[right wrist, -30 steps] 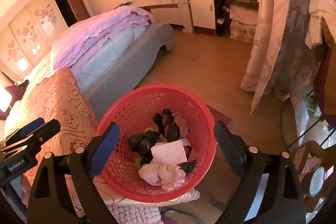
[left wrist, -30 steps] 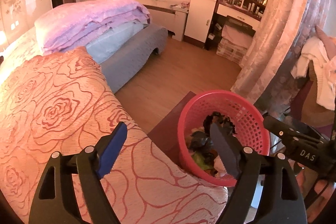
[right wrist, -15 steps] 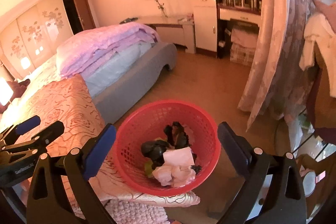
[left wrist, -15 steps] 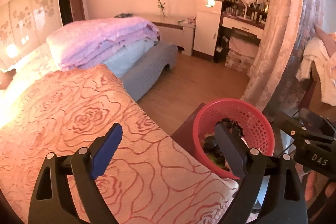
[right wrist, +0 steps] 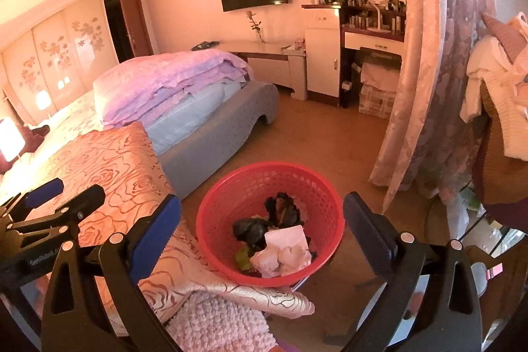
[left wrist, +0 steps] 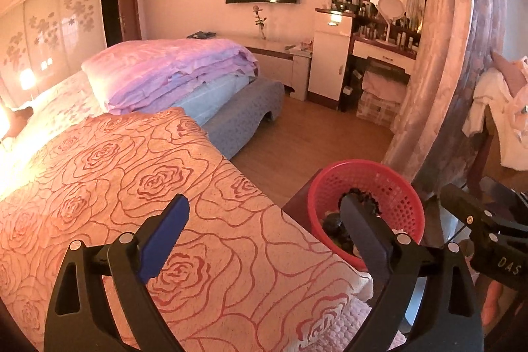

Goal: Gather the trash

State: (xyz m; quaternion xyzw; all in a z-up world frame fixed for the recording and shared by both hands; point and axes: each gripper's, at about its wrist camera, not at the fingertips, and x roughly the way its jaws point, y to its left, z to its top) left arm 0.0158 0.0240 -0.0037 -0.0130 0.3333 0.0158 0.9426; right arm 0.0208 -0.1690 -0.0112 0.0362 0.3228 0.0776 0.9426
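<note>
A red mesh basket [right wrist: 217, 240] stands beside the bed's corner and holds trash: crumpled white paper [right wrist: 283, 253] and black scraps [right wrist: 254, 228]. My right gripper [right wrist: 262, 202] hangs above and short of the basket, open, with nothing between its fingers. In the left wrist view the basket [left wrist: 406, 203] sits low on the right, partly behind my right-hand finger. My left gripper [left wrist: 264, 203] is over the rose-patterned bed cover [left wrist: 132, 170]; its jaws are opening and hold nothing. The left gripper [right wrist: 71, 190] also shows at the left edge of the right wrist view.
A folded purple quilt [left wrist: 171, 68] lies on the bed. The basket rests on a dark red stand [left wrist: 297, 203]. A long curtain [right wrist: 422, 88] hangs to the right, with clothes on a chair [right wrist: 495, 108] beyond. Wooden floor [right wrist: 323, 134] lies ahead. A pink fluffy mat [right wrist: 217, 319] is below.
Both grippers have drawn back and risen from the basket, which now looks smaller and farther. More of the bed and room shows. Both pairs of jaws stand slightly wider.
</note>
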